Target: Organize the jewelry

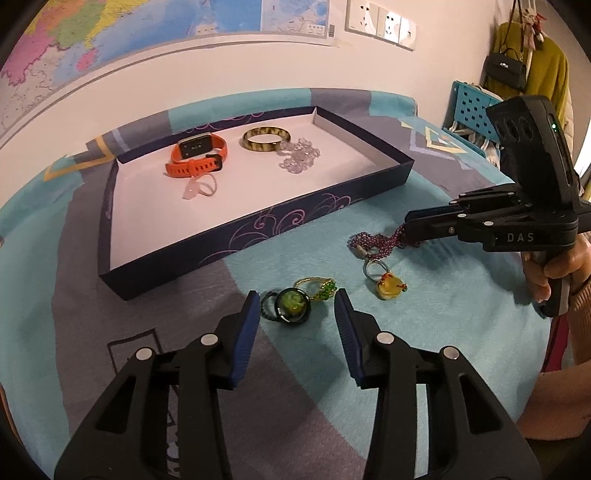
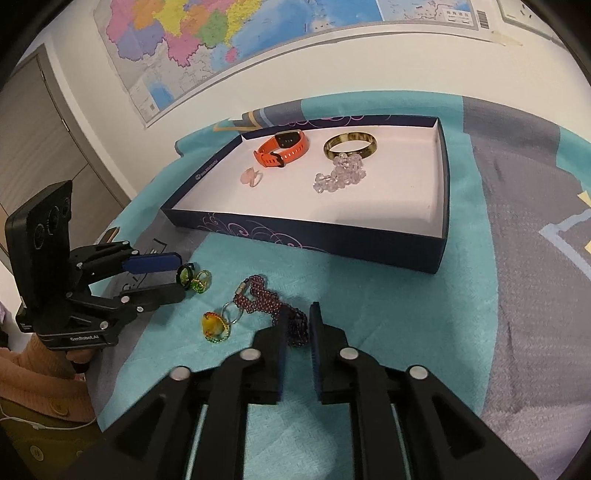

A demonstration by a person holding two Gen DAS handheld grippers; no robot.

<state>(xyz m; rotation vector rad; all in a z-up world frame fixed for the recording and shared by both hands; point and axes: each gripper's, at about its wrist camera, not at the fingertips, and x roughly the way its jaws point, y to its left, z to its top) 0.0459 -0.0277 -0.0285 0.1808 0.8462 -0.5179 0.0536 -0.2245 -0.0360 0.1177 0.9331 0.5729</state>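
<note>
Your box (image 2: 441,206) holds the watch (image 2: 282,147), bangle (image 2: 350,144), crystal beads (image 2: 340,172) and pink ring (image 2: 251,177); outside, your open left tool (image 1: 297,308) straddles the green pendant (image 1: 291,306) while your right tool (image 2: 297,325), slightly parted, brackets the purple bead bracelet (image 2: 266,295) beside a yellow ring (image 2: 214,325).

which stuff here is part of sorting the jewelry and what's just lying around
Job: box, orange watch, bangle, clear beads, purple bead chain, yellow ring, green ring.
Lying about: wall map, handbag, blue crate.

A wall map (image 2: 229,44) hangs above the patterned cloth (image 1: 424,314); a black handbag (image 1: 505,72) hangs beside wall switches (image 1: 382,23).
</note>
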